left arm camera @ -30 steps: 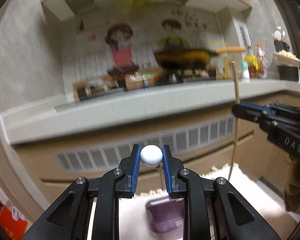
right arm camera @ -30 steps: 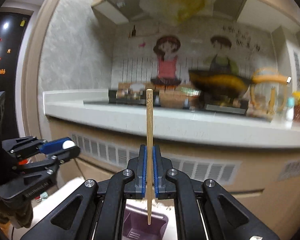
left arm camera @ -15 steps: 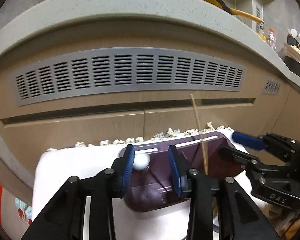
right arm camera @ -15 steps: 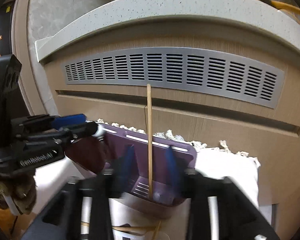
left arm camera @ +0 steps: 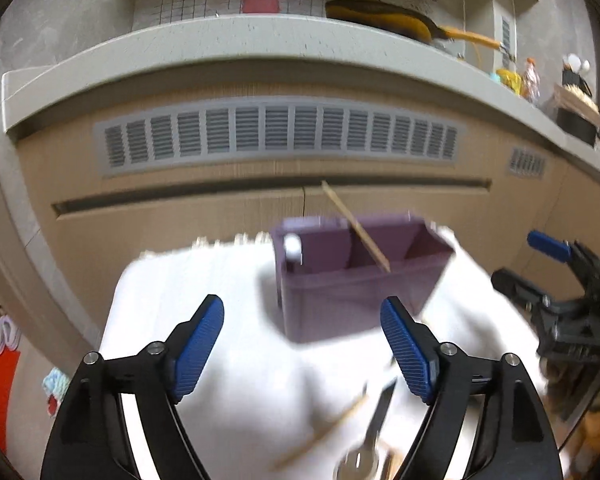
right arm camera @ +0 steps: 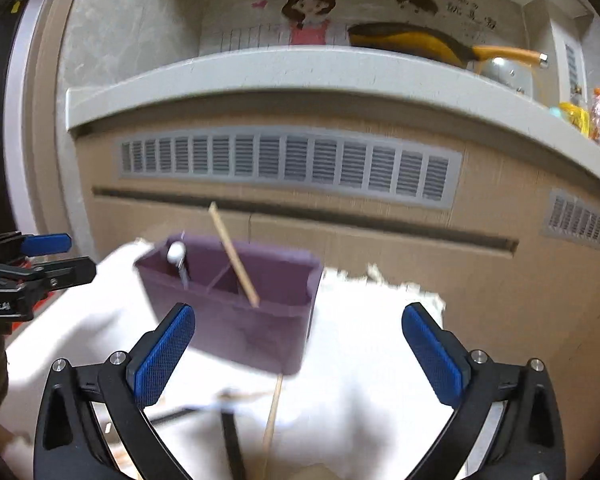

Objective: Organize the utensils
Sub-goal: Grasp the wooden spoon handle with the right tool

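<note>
A purple utensil holder (left arm camera: 352, 292) (right arm camera: 236, 320) stands on a white cloth (left arm camera: 220, 360) (right arm camera: 364, 344). A white-knobbed utensil (left arm camera: 292, 246) (right arm camera: 177, 254) stands in its left compartment. A wooden chopstick (left arm camera: 356, 228) (right arm camera: 234, 256) leans in its middle compartment. My left gripper (left arm camera: 302, 350) is open and empty, just in front of the holder. My right gripper (right arm camera: 298, 354) is open and empty, also in front of it. More utensils lie blurred on the cloth near me: a chopstick (left arm camera: 320, 436) (right arm camera: 272, 416) and a metal spoon (left arm camera: 360, 464).
A beige cabinet front with a grey vent grille (left arm camera: 276, 136) (right arm camera: 288, 164) rises right behind the holder, under a pale countertop (left arm camera: 220, 40). A yellow pan (right arm camera: 412, 42) sits on the counter. The other gripper shows at the right edge (left arm camera: 560, 300) and left edge (right arm camera: 24, 268).
Both grippers have opened and let go: the white-knobbed utensil and the chopstick now stand in the purple holder. Both grippers have drawn back and up from the holder.
</note>
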`<action>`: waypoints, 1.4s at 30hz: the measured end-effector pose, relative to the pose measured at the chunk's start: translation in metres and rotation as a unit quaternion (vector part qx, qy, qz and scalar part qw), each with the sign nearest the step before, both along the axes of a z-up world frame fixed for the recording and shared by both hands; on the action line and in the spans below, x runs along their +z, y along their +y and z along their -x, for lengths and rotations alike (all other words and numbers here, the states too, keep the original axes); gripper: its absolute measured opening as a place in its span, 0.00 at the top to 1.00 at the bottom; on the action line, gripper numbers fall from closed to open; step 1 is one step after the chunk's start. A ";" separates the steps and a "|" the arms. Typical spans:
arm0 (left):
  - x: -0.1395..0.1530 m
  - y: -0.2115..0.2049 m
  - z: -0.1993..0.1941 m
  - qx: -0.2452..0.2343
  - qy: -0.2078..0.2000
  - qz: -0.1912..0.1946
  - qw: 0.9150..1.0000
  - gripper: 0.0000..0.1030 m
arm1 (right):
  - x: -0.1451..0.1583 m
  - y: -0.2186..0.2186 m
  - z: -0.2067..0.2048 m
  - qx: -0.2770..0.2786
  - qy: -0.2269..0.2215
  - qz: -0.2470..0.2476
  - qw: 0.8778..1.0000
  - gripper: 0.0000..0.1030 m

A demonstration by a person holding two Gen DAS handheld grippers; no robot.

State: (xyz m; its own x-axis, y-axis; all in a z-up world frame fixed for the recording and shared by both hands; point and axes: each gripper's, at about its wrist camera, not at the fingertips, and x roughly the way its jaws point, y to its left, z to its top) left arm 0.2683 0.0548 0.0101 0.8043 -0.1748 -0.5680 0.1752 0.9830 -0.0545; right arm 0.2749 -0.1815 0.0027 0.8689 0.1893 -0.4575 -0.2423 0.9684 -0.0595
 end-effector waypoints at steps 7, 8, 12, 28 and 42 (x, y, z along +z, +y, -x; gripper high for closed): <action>-0.047 0.009 0.071 -0.039 0.069 -0.010 0.997 0.18 | -0.048 0.011 0.039 0.105 0.129 0.038 0.985 0.01; -0.052 0.007 0.080 -0.057 0.077 -0.011 0.995 0.18 | -0.055 0.015 0.047 0.120 0.136 0.052 0.982 0.01; -0.069 -0.017 0.117 -0.157 0.095 -0.060 0.981 0.18 | -0.074 0.027 0.079 0.150 0.136 0.108 0.973 0.01; -0.066 -0.002 0.106 -0.122 0.137 -0.013 0.983 0.18 | -0.073 0.044 0.088 0.185 0.220 0.012 0.958 0.44; -0.063 0.096 0.099 0.117 0.089 0.060 0.987 0.11 | -0.103 0.139 0.074 0.209 0.318 0.032 0.924 0.53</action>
